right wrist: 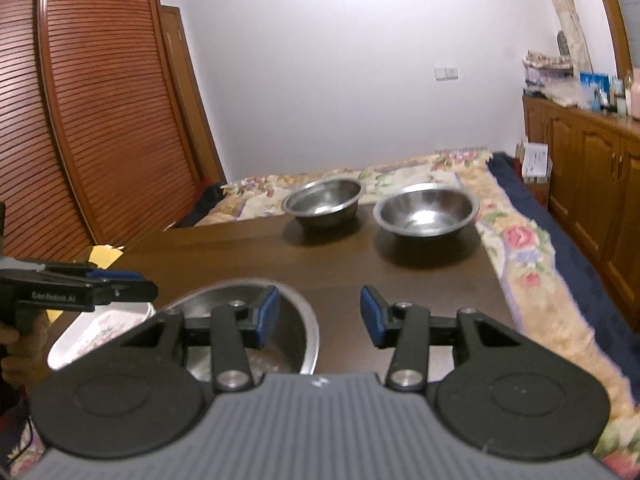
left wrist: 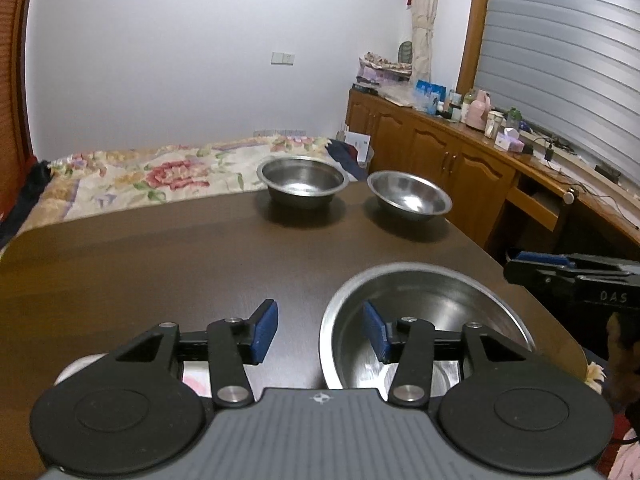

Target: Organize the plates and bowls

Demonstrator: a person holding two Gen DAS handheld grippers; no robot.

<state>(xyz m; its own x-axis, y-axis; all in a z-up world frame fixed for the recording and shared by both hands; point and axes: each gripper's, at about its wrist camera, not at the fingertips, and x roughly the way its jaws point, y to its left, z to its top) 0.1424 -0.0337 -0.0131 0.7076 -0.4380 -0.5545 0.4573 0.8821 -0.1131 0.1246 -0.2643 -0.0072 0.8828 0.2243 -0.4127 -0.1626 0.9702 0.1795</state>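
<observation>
Both the left hand-held gripper (left wrist: 320,326) and the right hand-held gripper (right wrist: 319,316) are held with fingers apart and empty, astride opposite rims of the large stainless-steel basin (left wrist: 432,312) at six o'clock on the dark wooden worktop (left wrist: 160,260), apparently for lifting. Two smaller steel bowls (left wrist: 303,180) are seen at twelve o'clock.

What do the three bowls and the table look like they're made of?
The near bowl and both far bowls look like stainless steel: silvery, brushed, with bright highlights. The table looks like dark wood or wood veneer with faint grain and a smooth, low sheen.
</observation>
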